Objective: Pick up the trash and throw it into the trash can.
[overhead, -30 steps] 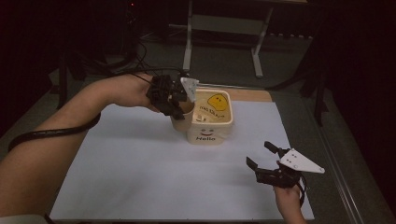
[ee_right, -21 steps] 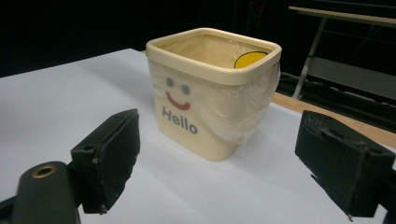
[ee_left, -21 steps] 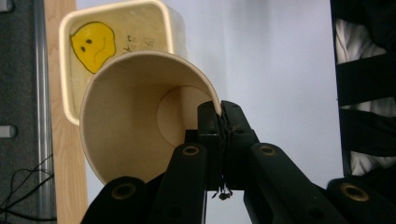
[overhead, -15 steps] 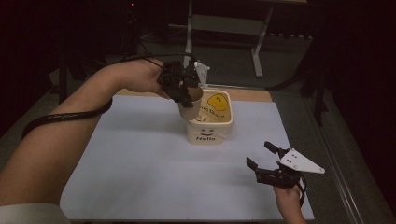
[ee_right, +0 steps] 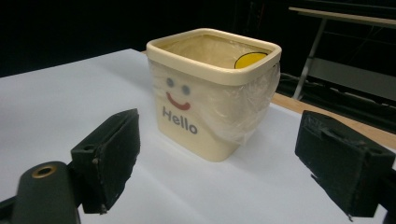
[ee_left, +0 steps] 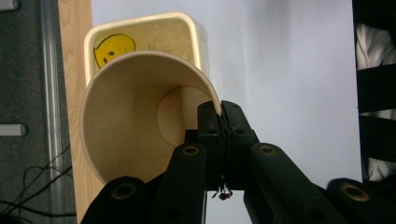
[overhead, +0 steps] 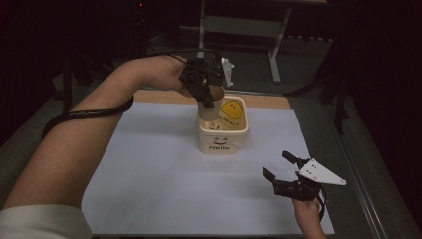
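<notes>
A tan paper cup [overhead: 211, 103] [ee_left: 140, 116] hangs over the far left corner of a cream square bin [overhead: 224, 130] [ee_left: 159, 32] [ee_right: 210, 88]. My left gripper [overhead: 206, 99] [ee_left: 219, 116] is shut on the cup's rim, one jaw inside and one outside. The bin carries a smiley face and the word "Hello", is lined with a clear bag and has a yellow smiley inside. My right gripper [overhead: 278, 167] [ee_right: 210, 163] stands open low over the white sheet, to the right of the bin and nearer me, with nothing between its pads.
A white sheet [overhead: 164, 179] covers the table, with a wooden strip [overhead: 263, 101] along its far edge. A metal frame [overhead: 239, 25] stands behind the table in the dark. A black cable [overhead: 84, 113] loops around the left forearm.
My left gripper has carried the cup to the right and a little up, from the bin's left side to over its far left corner. The right gripper has stayed in place.
</notes>
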Demonstrator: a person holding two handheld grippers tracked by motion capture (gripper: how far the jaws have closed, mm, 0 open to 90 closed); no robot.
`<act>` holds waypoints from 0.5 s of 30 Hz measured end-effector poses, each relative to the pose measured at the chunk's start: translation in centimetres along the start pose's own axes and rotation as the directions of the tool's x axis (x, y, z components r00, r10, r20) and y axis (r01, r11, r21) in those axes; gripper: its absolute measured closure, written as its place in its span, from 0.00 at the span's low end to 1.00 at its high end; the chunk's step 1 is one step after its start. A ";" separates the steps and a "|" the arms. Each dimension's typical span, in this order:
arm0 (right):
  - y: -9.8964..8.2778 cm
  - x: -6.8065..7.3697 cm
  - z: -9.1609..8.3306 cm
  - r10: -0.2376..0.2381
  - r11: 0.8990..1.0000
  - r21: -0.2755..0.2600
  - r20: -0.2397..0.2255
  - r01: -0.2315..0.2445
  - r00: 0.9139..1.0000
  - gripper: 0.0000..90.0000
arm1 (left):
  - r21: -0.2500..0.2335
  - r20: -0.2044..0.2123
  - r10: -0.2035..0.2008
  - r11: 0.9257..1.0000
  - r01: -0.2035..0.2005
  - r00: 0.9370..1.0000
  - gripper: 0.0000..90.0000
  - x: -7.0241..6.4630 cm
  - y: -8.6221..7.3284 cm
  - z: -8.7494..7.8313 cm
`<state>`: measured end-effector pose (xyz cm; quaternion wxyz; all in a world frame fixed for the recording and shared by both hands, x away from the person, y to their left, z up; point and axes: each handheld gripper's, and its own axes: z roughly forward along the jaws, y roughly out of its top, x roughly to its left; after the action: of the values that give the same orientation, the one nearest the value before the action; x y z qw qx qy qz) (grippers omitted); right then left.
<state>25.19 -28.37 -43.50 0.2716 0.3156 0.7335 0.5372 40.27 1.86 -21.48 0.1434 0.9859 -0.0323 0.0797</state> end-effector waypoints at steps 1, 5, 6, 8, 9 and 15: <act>0.0 0.0 0.0 0.001 1.000 0.000 0.000 -0.001 1.000 0.16 | -0.001 -0.004 0.000 1.000 0.000 1.000 0.99 0.2 0.1 0.0; 0.0 -0.1 0.0 0.000 1.000 0.000 -0.001 0.000 1.000 0.16 | 0.005 -0.006 -0.001 1.000 0.001 1.000 0.99 0.7 0.6 0.2; 0.0 -0.1 0.0 0.000 1.000 0.000 -0.001 0.000 1.000 0.16 | 0.013 -0.012 -0.001 1.000 0.001 1.000 0.99 0.9 0.9 0.3; 0.0 0.0 0.0 0.001 1.000 0.000 -0.001 -0.001 1.000 0.16 | 0.009 -0.011 -0.003 1.000 0.003 1.000 0.99 1.2 1.1 0.4; 0.0 0.0 0.0 0.001 1.000 0.000 -0.002 -0.001 1.000 0.16 | 0.008 -0.008 -0.004 1.000 0.004 1.000 0.99 1.4 1.2 0.5; 0.0 0.0 0.0 -0.005 1.000 -0.001 -0.005 0.005 1.000 0.16 | 0.029 -0.010 -0.020 0.999 0.021 1.000 0.99 2.5 1.7 1.3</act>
<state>25.19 -28.35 -43.54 0.2713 0.3125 0.7345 0.5378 42.74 -0.21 -21.88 0.1298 0.9878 -0.0203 0.0833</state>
